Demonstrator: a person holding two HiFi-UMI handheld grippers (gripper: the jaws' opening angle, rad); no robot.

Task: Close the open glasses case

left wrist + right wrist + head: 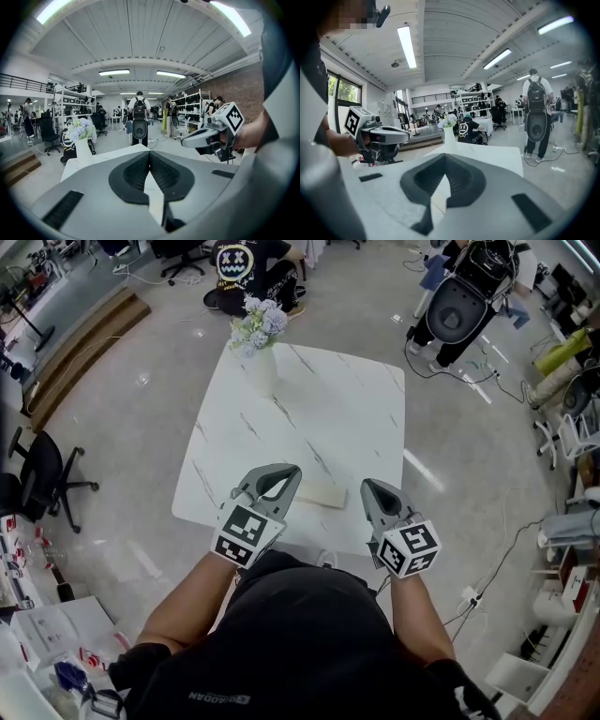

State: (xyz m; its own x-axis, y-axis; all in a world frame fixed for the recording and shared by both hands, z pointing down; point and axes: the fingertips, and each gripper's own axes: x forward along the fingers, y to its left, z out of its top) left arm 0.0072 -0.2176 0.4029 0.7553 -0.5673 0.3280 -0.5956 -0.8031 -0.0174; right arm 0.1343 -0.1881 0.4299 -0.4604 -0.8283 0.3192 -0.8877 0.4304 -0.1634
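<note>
Hovering at bench (356,409) near edge, left claw (285,473) and right claw (372,487) pressed together, empty; glasses case (322,493) judged light, rigid: push at long edge.

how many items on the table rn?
2. Vase of flowers at the far edge; glasses case at the near edge, between left hand-held gripper and right hand-held gripper. They may hide more.

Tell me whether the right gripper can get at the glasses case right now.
Probably yes: the glasses case lies on the table just left of the right gripper, nothing standing between them. Its jaws are together, though.
</note>
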